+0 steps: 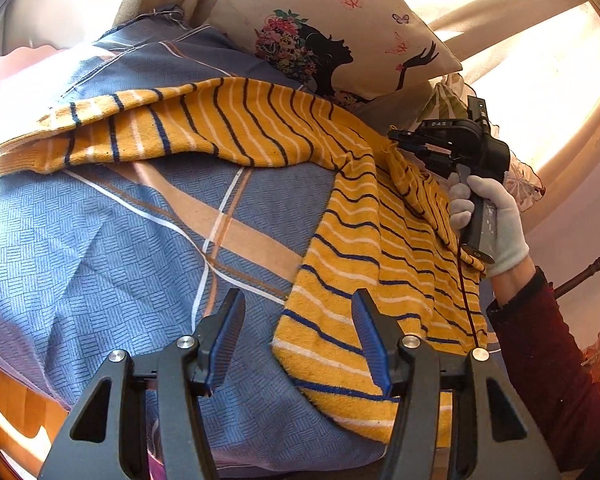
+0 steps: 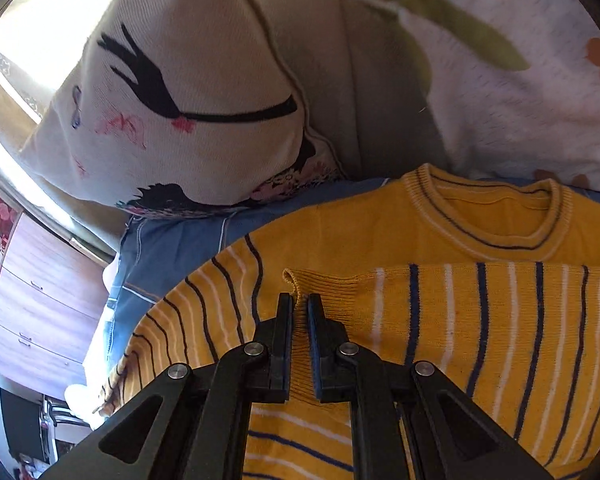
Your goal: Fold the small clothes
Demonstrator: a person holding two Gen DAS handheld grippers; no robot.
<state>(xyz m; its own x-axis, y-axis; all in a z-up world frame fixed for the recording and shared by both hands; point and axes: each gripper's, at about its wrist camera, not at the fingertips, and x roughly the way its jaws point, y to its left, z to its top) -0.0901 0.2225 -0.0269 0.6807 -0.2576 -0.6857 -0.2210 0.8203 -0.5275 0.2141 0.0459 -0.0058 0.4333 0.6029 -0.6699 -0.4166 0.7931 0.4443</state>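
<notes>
– Where is the yellow striped sweater [image 1: 340,240]?
– On the bed [image 1: 100,240]. The right gripper [image 2: 300,312] fingers pinch its sleeve cuff [image 2: 296,284]; the left gripper [image 1: 300,336] fingers gape, hem between them.

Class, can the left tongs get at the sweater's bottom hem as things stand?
Probably yes: the left tongs are open, with nothing between them and the sweater's bottom hem just ahead on the blue bedsheet.

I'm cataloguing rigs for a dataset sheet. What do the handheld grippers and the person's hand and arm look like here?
Both the left gripper and right gripper have black angular frames, silver pivot bolts and blue ribbed pads. The right hand wears a pale grey glove, above a dark red sleeve.
</notes>
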